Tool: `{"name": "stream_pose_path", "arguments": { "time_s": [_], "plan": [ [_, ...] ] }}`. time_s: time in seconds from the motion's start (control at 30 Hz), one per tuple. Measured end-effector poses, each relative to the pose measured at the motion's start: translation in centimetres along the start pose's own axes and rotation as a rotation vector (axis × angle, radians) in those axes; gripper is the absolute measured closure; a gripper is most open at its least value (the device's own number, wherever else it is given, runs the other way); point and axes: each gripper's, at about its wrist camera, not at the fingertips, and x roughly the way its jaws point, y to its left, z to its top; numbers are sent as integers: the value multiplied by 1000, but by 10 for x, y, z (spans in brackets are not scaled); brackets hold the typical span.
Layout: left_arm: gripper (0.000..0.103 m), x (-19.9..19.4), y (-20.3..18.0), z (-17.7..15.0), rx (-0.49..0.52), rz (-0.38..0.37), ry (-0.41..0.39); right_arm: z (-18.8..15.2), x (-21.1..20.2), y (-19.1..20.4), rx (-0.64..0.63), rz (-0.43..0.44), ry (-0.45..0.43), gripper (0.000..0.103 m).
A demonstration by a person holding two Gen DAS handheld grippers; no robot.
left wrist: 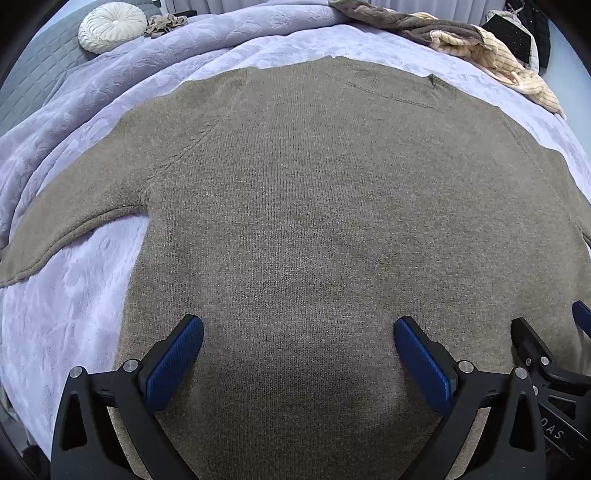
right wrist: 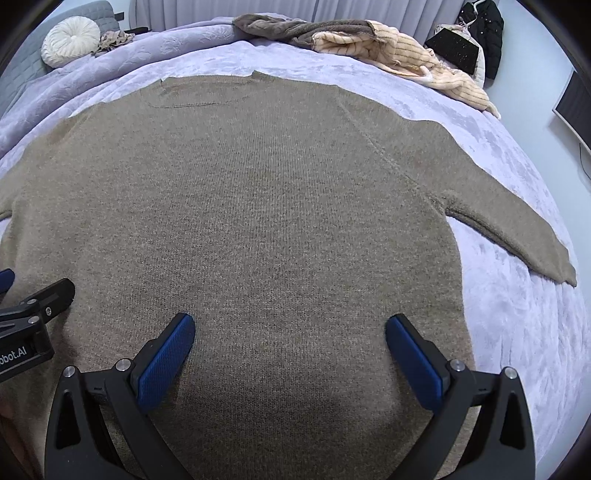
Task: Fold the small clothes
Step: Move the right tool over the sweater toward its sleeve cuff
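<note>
A taupe knit sweater [left wrist: 314, 206] lies spread flat on the lavender bedspread [left wrist: 74, 314], neckline at the far side, its left sleeve [left wrist: 74, 221] stretched out to the side. In the right wrist view the sweater [right wrist: 258, 206] fills the frame and its right sleeve [right wrist: 517, 225] is stretched out. My left gripper [left wrist: 298, 326] is open and empty, just above the sweater's near hem. My right gripper [right wrist: 290, 325] is open and empty beside it, also over the hem; it shows at the right edge of the left wrist view [left wrist: 554, 347], and the left one at the left edge of the right wrist view [right wrist: 37, 306].
A pile of brown and cream striped clothes [right wrist: 369, 40] lies at the far edge of the bed. A round white cushion [left wrist: 112, 26] sits far left on a grey headboard. Black garments [right wrist: 484, 33] hang at the far right by the wall.
</note>
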Motion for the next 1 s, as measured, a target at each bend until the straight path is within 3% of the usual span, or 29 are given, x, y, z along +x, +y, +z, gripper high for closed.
{"name": "stream_pose_path", "arguments": {
  "time_s": [0.13, 0.33, 1.0],
  "plan": [
    [0, 2, 0, 4, 1, 4, 27, 3, 2, 0, -3, 1, 27, 0],
    [0, 5, -2, 36, 14, 10, 75, 6, 0, 0, -14, 10, 40, 0],
    [0, -28, -26, 77, 4, -77, 60, 44, -36, -32, 25, 16, -21, 0]
  ]
}}
